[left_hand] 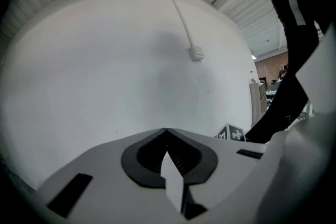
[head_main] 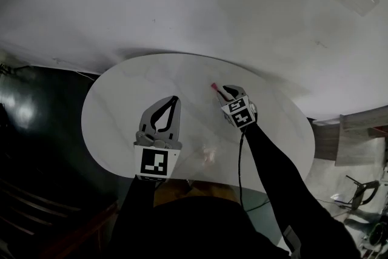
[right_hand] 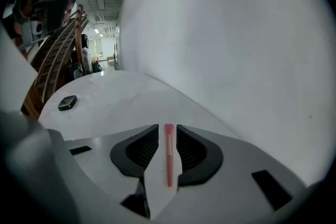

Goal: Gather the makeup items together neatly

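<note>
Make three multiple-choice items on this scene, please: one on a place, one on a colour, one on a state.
1. Where is the slim pink makeup stick?
A. on the floor
B. between the fingers of the right gripper
C. under the table

2. What colour is the small square case on the white oval table?
A. black
B. pink
C. yellow

3. How do the fingers of the left gripper stand?
A. wide apart
B. shut on a brush
C. shut together, with nothing between

Answers:
1. B, as the right gripper view shows the stick lying in the gap between the two fingers.
2. A, as the case looks dark against the pale top.
3. C, as the left gripper view shows the tips meeting.
</note>
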Action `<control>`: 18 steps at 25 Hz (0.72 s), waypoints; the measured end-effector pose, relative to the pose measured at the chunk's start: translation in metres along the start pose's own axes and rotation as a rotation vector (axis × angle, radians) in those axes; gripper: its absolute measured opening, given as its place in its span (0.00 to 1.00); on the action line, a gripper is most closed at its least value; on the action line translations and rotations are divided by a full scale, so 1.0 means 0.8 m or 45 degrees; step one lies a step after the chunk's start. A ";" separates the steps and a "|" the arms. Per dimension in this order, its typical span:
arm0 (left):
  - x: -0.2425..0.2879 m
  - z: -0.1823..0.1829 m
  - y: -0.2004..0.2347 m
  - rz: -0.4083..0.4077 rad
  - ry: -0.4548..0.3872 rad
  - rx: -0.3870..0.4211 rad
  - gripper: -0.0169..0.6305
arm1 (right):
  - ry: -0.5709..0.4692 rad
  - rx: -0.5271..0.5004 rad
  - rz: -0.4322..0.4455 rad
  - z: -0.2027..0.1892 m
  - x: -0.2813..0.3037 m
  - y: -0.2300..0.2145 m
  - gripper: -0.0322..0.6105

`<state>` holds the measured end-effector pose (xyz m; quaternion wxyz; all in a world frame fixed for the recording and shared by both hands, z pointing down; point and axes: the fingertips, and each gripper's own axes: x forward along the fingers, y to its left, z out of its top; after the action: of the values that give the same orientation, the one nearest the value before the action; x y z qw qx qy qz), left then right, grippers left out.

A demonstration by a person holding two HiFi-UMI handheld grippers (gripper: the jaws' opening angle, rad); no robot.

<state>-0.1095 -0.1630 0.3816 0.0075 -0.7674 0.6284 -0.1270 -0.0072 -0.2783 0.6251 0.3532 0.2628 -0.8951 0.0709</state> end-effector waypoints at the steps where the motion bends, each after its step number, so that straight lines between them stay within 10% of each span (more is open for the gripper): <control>1: -0.001 -0.002 0.001 0.001 0.009 0.005 0.05 | 0.035 -0.005 0.009 -0.008 0.008 0.000 0.24; 18: -0.001 -0.018 0.012 0.017 0.038 -0.016 0.05 | 0.212 -0.016 0.081 -0.049 0.048 -0.002 0.15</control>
<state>-0.1217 -0.1619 0.3939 -0.0057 -0.7614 0.6342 -0.1343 -0.0064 -0.2834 0.6797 0.4255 0.2251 -0.8710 0.0982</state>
